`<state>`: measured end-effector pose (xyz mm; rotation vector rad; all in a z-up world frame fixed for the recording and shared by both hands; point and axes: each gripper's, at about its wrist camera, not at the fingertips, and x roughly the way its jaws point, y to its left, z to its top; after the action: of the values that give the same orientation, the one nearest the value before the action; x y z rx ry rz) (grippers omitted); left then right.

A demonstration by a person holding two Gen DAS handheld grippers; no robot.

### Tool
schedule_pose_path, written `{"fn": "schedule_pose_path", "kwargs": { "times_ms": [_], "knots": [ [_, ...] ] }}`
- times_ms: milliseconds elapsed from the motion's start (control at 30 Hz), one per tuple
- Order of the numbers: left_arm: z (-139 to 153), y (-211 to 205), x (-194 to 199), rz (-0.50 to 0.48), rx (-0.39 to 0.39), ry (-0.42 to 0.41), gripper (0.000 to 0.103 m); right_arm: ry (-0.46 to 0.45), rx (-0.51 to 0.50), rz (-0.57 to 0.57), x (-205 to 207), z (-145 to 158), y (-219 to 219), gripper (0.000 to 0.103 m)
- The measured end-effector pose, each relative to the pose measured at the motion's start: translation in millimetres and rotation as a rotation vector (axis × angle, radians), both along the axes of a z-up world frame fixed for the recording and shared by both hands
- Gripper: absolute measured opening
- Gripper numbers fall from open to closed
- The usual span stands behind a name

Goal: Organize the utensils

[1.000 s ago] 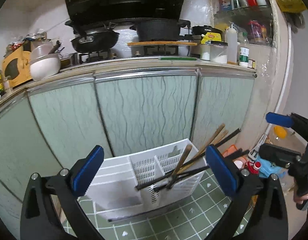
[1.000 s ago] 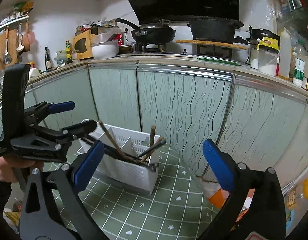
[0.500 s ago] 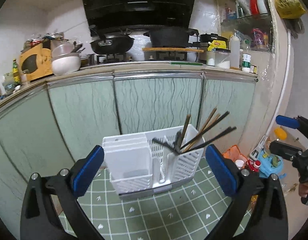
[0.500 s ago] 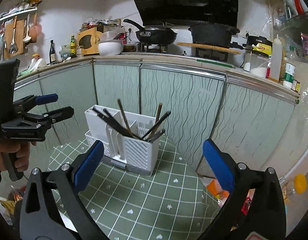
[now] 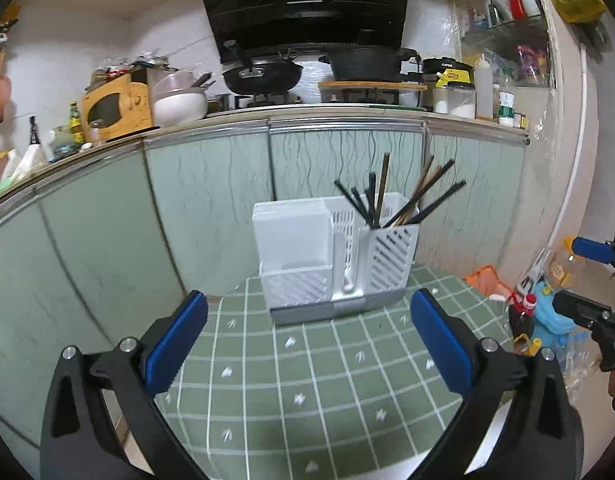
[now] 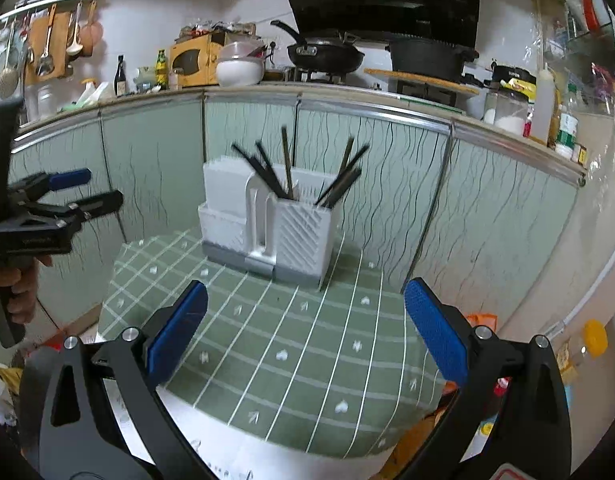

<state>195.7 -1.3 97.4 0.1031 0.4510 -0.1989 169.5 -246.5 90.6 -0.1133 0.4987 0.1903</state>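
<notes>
1. Both your claws, left (image 5: 307,340) and right (image 6: 305,332), are spread wide and grasp nothing.
2. The chopsticks (image 5: 391,196) stand splayed in the white utensil caddy (image 5: 331,256) on the green checked surface (image 5: 307,380).
3. They are probably light, stiff and slick; pinch one mid-shaft above the rim.

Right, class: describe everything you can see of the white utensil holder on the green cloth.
The white utensil holder looks like plastic, on a grey base tray. It stands upright on the green checked cloth, in front of pale cabinet doors. Its left part is a solid-walled box; its right part is a slatted compartment, with a narrow arched divider between them. Dark and wooden chopsticks fan out of the slatted compartment. Both grippers, left and right, are open and clear of it.
</notes>
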Motion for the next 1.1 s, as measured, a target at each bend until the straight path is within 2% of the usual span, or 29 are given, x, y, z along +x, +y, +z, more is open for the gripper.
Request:
{"fn": "schedule_pose_path", "kwargs": {
  "times_ms": [233,467,767,900,1100],
  "knots": [
    [-28.1,3.5,-39.2,0.051,0.002,0.03,0.099,0.031,0.006,-0.059,-33.5,-42.7,-2.3,0.095],
    [-52.9,6.0,-63.0,0.09,-0.006,0.059,0.099,0.034,-0.027,-0.113,-58.6,-68.8,-5.4,0.095],
    [-69.7,7.8,-78.5,0.108,-0.011,0.072,0.099,0.038,-0.008,-0.141,-70.8,-77.3,-10.4,0.095],
    [-71.0,11.7,-78.1,0.113,-0.039,0.081,0.099,0.041,0.0,-0.145,-69.6,-77.8,-9.8,0.095],
    [-75.1,8.0,-79.3,0.103,-0.006,0.074,0.099,0.051,0.017,-0.151,-66.7,-78.2,-10.6,0.095]
  ]
}}
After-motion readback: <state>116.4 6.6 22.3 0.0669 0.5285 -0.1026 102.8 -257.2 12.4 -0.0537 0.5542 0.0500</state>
